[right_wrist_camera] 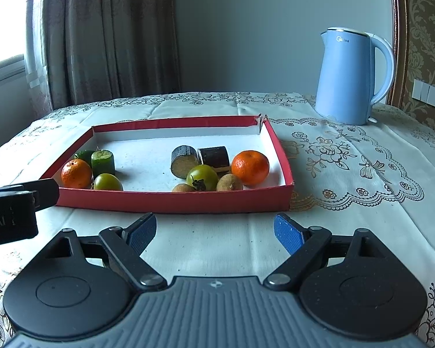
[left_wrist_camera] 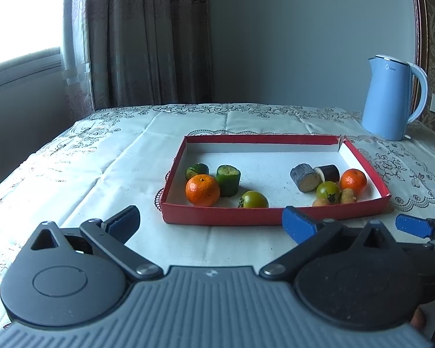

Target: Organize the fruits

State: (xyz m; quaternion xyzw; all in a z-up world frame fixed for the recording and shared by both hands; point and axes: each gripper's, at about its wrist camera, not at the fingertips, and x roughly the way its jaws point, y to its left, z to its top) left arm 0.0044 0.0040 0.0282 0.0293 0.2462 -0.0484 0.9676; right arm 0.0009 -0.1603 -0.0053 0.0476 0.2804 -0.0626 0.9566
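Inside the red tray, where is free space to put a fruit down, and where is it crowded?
Free: the tray floor between the green cylinder and the dark cut pieces, plus the whole strip along the far wall. Crowded: the near right corner around the right orange, and the near left corner around the left orange.

In my shallow red cardboard tray point(right_wrist_camera: 171, 201), two orange tangerines point(right_wrist_camera: 76, 173) sit at opposite near ends. Green cucumber chunks point(right_wrist_camera: 103, 163) stand left; dark sugarcane segments point(right_wrist_camera: 184, 161), green tomatoes point(right_wrist_camera: 203, 176) and brown longans point(right_wrist_camera: 229, 182) cluster right.

Bright window point(left_wrist_camera: 20, 17), patterned curtain point(left_wrist_camera: 136, 37), plain grey wall point(left_wrist_camera: 298, 34), lace-clothed table point(right_wrist_camera: 348, 156).
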